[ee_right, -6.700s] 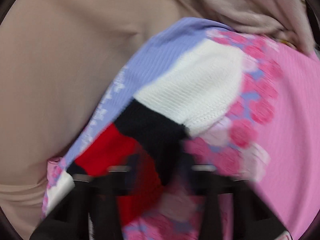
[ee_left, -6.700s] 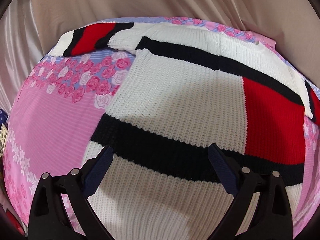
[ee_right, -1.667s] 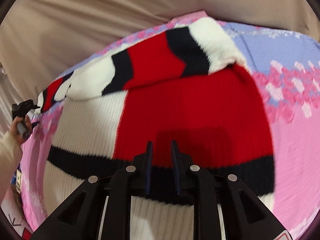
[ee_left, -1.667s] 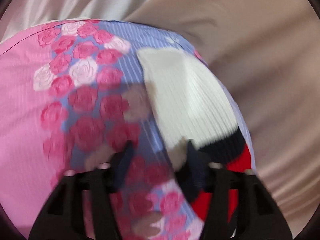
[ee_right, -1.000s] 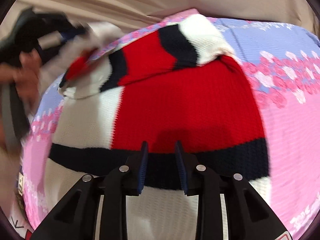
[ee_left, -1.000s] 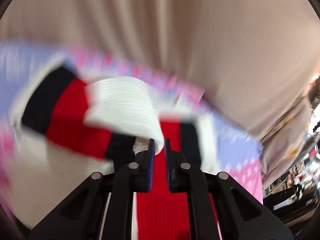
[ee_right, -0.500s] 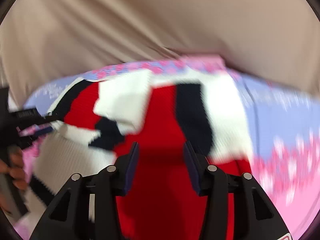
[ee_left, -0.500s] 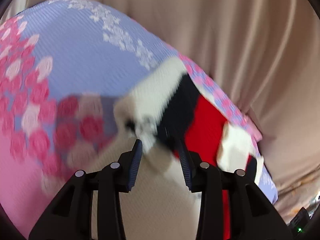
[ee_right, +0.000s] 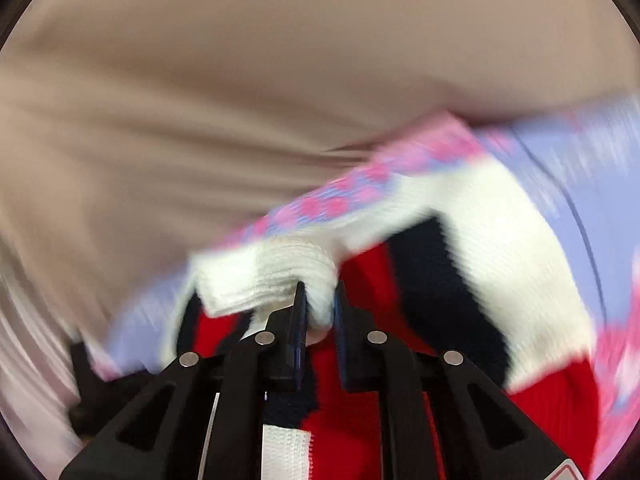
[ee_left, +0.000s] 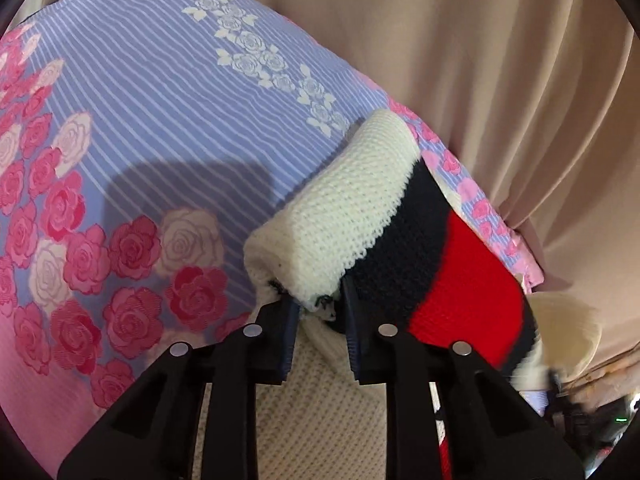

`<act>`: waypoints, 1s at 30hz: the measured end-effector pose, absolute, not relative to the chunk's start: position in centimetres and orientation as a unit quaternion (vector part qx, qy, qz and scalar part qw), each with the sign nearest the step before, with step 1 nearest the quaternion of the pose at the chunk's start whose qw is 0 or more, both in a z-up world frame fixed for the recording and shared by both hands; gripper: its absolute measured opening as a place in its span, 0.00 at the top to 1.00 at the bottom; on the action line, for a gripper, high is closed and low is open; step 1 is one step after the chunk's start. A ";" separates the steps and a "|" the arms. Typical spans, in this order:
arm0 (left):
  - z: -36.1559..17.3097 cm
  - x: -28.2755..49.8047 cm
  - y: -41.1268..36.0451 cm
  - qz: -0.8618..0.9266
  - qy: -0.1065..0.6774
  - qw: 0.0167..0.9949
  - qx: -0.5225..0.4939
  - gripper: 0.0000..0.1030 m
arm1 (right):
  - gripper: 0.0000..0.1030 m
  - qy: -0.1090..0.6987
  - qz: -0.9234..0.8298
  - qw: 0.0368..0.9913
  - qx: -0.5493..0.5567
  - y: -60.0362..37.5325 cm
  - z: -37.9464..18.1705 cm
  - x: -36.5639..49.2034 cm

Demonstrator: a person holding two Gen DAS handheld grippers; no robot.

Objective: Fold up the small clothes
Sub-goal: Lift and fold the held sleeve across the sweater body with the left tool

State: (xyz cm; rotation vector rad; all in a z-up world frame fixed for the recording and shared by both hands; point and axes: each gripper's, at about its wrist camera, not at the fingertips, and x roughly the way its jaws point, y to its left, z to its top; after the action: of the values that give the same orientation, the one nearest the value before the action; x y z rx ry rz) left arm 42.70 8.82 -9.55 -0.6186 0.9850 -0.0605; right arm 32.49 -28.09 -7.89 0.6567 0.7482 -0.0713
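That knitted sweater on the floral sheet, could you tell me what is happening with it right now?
A person is folding the sweater with a gripper in each hand. The left gripper has just been closing on a bunched white part of the knit. The right gripper has just closed on another white edge, with red and black knit below. The sweater lies on the floral sheet, partly folded.

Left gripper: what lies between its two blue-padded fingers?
In the left wrist view, the left gripper, jaws just closing, pinches a bunched white fold of the white, black and red knitted sweater; nothing else lies there.
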 end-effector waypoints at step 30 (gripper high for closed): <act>-8.4 40.4 10.1 -0.009 0.448 0.852 -0.271 0.89 | 0.93 0.405 -0.076 0.872 0.265 -30.9 -9.0 33.3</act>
State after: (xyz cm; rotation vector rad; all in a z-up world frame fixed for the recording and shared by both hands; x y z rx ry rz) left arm 40.45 10.11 -8.38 -0.5696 0.9432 -0.0194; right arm 33.29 -30.93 -9.02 0.5540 0.8463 -0.1586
